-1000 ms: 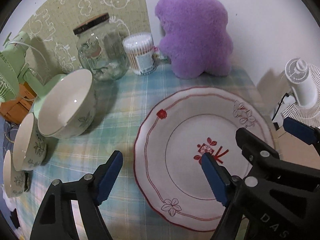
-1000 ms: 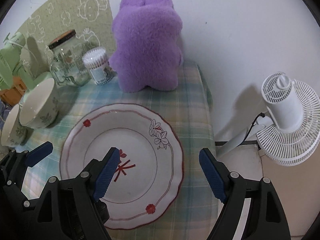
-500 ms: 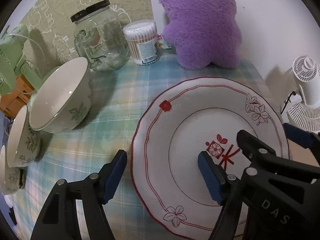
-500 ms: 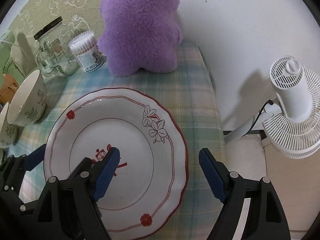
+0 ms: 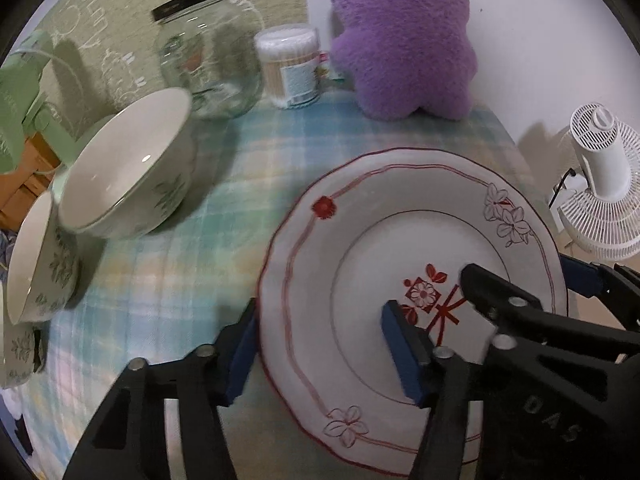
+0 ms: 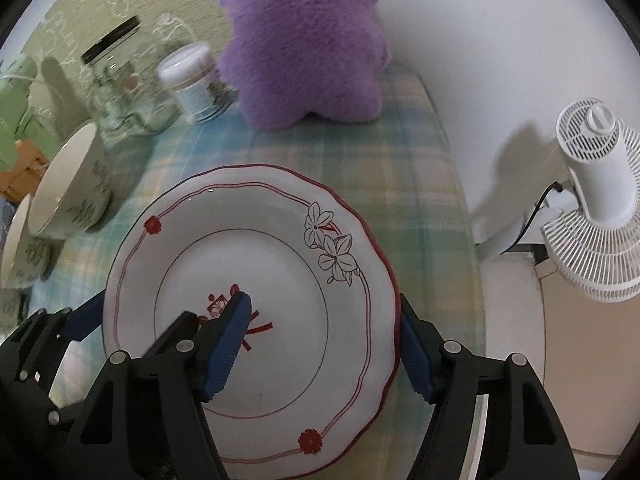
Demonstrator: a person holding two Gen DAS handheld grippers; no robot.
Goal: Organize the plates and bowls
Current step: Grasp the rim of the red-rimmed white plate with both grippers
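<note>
Glossy ceramic plate [image 6: 280,248] on matt woven checked tablecloth [image 6: 416,184].

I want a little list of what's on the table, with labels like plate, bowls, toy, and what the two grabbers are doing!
plate: white with red trim, flat on the checked cloth
bowls: big bowl left of the plate, smaller bowl beside it
toy: purple plush at the back
jar: glass jar, by a tub of cotton swabs
fan: white fan off the table's right side
left gripper: closing over the plate's left rim
right gripper: closing over the plate's right rim
</note>
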